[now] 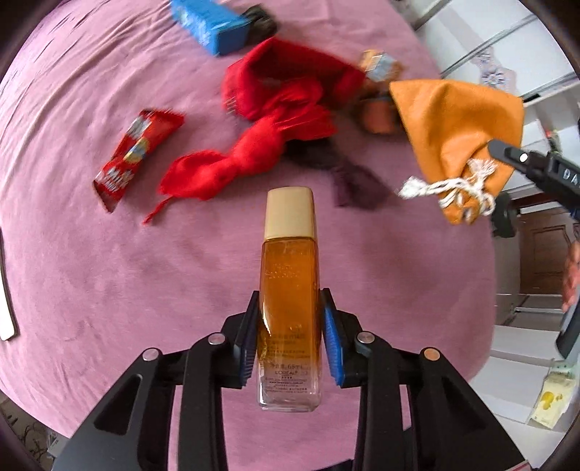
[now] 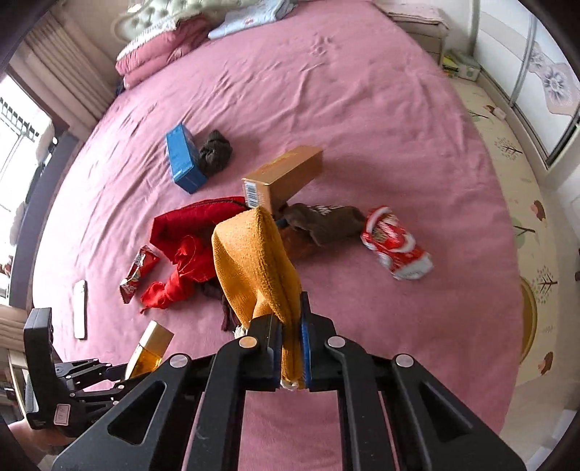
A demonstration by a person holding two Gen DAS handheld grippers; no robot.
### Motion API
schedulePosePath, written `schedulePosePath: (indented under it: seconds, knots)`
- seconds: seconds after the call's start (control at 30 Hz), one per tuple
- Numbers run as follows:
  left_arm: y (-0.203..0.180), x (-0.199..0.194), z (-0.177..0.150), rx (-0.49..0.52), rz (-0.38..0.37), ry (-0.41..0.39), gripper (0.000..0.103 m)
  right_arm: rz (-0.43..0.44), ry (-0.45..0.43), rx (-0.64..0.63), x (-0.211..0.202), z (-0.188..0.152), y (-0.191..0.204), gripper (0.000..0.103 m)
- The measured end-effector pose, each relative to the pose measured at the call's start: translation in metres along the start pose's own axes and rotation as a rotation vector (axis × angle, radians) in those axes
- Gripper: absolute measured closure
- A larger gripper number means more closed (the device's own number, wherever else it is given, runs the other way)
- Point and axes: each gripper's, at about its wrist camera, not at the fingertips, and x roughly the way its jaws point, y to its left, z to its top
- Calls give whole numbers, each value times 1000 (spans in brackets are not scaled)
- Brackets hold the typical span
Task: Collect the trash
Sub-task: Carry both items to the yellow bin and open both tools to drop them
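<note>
From the left wrist camera, the left gripper (image 1: 290,333) was closed on an amber bottle (image 1: 290,300), its blue pads (image 1: 331,344) pressing the lower half while the cream cap (image 1: 289,212) pointed away over the bed; the bottle was lifted clear of the pink bedspread (image 1: 108,290); glass is slick, so the squeeze probably wanted to be kept firm and the bottle level on its way to the orange pouch (image 1: 460,130), which hung near to the right. A red snack wrapper (image 1: 136,155), a red scarf (image 1: 275,119) and a blue box (image 1: 214,25) lay beyond.

From the right wrist camera, the right gripper (image 2: 290,347) was pinched shut on the pouch's (image 2: 253,261) bunched neck; I judged its mouth would need opening before anything went in. On the bedspread (image 2: 362,108) lay a tan carton (image 2: 286,174), a brown cloth (image 2: 322,221), a crumpled red-and-white packet (image 2: 395,246) and a white remote (image 2: 79,308); pillows (image 2: 163,47) were heaped at the head, with a patterned floor mat (image 2: 522,181) and sliding doors (image 2: 543,83) to the right.
</note>
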Motion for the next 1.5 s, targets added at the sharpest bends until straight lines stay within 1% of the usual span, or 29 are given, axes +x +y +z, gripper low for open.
schedulePosePath:
  seconds: [0.07, 0.17, 0.23, 0.27, 0.3, 0.33, 0.4, 0.43, 0.67, 0.7, 0.83, 0.97, 1.2, 1.27, 1.37, 1.4, 1.43, 1.47, 1.5]
  knots:
    - [-15, -8, 0, 11, -26, -20, 71, -2, -19, 21, -18, -8, -10, 95]
    - [-56, -21, -3, 52, -67, -47, 71, -6, -41, 49, -38, -18, -28, 95]
    - [-89, -25, 11, 75, -90, -53, 71, -18, -55, 72, -53, -27, -44, 95]
    - [-96, -23, 13, 87, -100, -56, 71, -24, -61, 87, -61, -32, -55, 95]
    - [-114, -22, 14, 104, -117, -56, 71, -27, -66, 97, -67, -36, -62, 95]
    - [-116, -13, 23, 115, -125, -58, 71, -34, -74, 109, -75, -41, -73, 95]
    - [-148, -9, 26, 154, -140, -58, 71, -49, -88, 138, -90, -51, -94, 95]
    - [-159, -14, 28, 167, -147, -57, 71, -59, -97, 155, -98, -55, -107, 95]
    - [-249, 17, 38, 281, -187, -25, 71, -119, -141, 274, -138, -83, -195, 95]
    - [-268, 24, 40, 303, -190, -17, 71, -128, -146, 291, -143, -87, -209, 95]
    - [-320, 43, 43, 348, -210, 10, 71, -158, -157, 358, -157, -100, -257, 95]
    - [-373, 68, 56, 395, -221, 36, 71, -186, -164, 430, -165, -111, -307, 95]
    - [-451, 106, 76, 495, -226, 68, 71, -232, -164, 510, -169, -118, -374, 95]
    - [-473, 119, 82, 522, -230, 75, 71, -239, -165, 527, -171, -119, -388, 95]
    - [-497, 130, 87, 551, -238, 80, 71, -251, -169, 550, -173, -120, -410, 95]
    - [-507, 134, 90, 566, -241, 79, 71, -252, -175, 555, -174, -119, -417, 94]
    - [-515, 137, 92, 581, -236, 74, 71, -246, -181, 560, -176, -118, -424, 90]
    - [-521, 139, 94, 595, -227, 62, 58, -240, -192, 568, -179, -117, -429, 88]
    - [-529, 140, 97, 617, -221, 48, 44, -239, -204, 577, -181, -117, -433, 72]
